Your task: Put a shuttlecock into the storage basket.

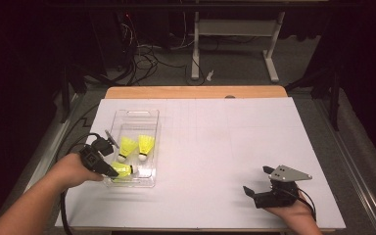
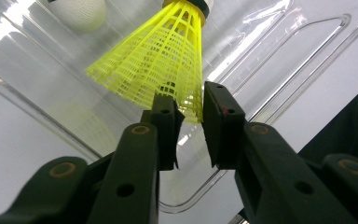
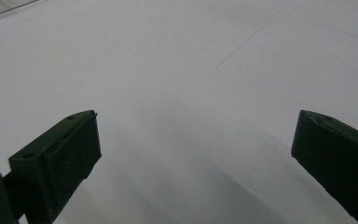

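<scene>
A clear plastic tray (image 1: 137,115) on the white table holds three yellow shuttlecocks: two side by side (image 1: 126,146) (image 1: 146,144) and one nearer me (image 1: 122,170). My left gripper (image 1: 113,172) reaches into the tray's near end at that nearest shuttlecock. In the left gripper view the jaws (image 2: 191,109) stand a little apart, with the rim of the yellow skirt (image 2: 158,60) between their tips and no pad pressing on it. Another shuttlecock's white cork (image 2: 81,14) lies beyond. My right gripper (image 1: 257,180) rests at the table's near right, jaws (image 3: 196,135) wide open and holding nothing.
The tray's clear floor (image 2: 279,56) has raised ribs. White sheet covers the table (image 1: 215,142), with a wooden edge (image 1: 196,92) at the back. A tray corner (image 3: 4,5) appears far off in the right gripper view. Cables and a desk frame (image 1: 235,29) stand beyond the table.
</scene>
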Demonstrator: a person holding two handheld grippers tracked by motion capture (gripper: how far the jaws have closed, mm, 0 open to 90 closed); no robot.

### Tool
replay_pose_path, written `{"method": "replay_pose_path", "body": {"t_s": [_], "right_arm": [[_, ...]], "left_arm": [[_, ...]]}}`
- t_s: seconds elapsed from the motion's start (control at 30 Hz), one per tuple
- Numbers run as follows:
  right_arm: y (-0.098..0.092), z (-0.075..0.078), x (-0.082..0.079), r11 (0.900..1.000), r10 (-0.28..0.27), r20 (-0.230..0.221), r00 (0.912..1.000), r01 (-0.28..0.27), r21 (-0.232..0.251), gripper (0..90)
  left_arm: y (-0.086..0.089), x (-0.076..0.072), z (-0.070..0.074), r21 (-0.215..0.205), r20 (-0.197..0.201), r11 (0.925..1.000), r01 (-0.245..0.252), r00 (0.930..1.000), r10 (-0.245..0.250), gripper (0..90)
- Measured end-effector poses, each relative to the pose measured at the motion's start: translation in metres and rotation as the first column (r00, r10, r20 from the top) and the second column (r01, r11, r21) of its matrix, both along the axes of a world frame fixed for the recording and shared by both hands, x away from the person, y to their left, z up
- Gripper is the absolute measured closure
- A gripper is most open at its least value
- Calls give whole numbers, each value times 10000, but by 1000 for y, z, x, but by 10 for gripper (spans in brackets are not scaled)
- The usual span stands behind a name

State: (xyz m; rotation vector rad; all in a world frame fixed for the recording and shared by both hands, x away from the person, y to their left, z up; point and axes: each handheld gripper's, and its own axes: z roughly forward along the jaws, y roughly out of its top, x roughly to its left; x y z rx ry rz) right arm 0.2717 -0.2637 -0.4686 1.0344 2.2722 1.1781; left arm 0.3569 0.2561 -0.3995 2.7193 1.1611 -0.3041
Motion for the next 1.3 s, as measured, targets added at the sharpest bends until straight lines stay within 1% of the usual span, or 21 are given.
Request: {"method": "replay_pose_path", "body": {"t_s": [0.1, 0.13, 0.4, 0.43, 0.53, 0.63, 0.73, 0.83, 0.97, 1.13, 1.27, 1.3], "right_arm": [[0, 0, 0, 10000, 5, 27, 10000, -5, -19, 21], [0, 0, 0, 10000, 1, 32, 10000, -1, -18, 21], [0, 1, 0, 10000, -19, 24, 10000, 19, 1, 21], [0, 1, 0, 10000, -10, 36, 10000, 10, 1, 21], [0, 1, -1, 10000, 22, 58, 10000, -22, -10, 21], [0, 2, -1, 10000, 21, 67, 10000, -21, 10, 21], [0, 2, -1, 10000, 33, 83, 10000, -33, 10, 21], [0, 2, -1, 10000, 29, 94, 10000, -29, 23, 21], [0, 3, -1, 10000, 61, 117, 9999, -61, 15, 21], [1, 3, -1, 10000, 68, 105, 9999, -68, 19, 21], [1, 3, -1, 10000, 83, 126, 9999, -83, 1, 21], [0, 3, -1, 10000, 86, 131, 9999, -86, 4, 21]], "left_arm": [[0, 0, 2, 70, 107, 10000, 6, 9999, -7, 725], [0, 0, 4, 88, 113, 9999, -59, 9999, 58, 709], [-5, -1, 19, 286, 340, 9996, -28, 9994, 18, 653], [-5, -1, 21, 363, 425, 9993, -42, 9991, 27, 645], [-6, -2, 26, 420, 422, 9991, -110, 9991, 93, 614], [-7, -3, 30, 548, 536, 9983, -193, 9984, 164, 596], [-8, -4, 34, 583, 665, 9978, -306, 9974, 267, 570], [-10, -4, 39, 636, 708, 9975, -307, 9971, 262, 551], [-12, -4, 43, 649, 869, 9973, -340, 9958, 283, 514], [-15, -4, 47, 704, 943, 9969, -354, 9951, 287, 480], [-19, -3, 47, 739, 1026, 9963, -445, 9940, 368, 412], [-21, -3, 47, 745, 1047, 9960, -496, 9936, 417, 411]]}}
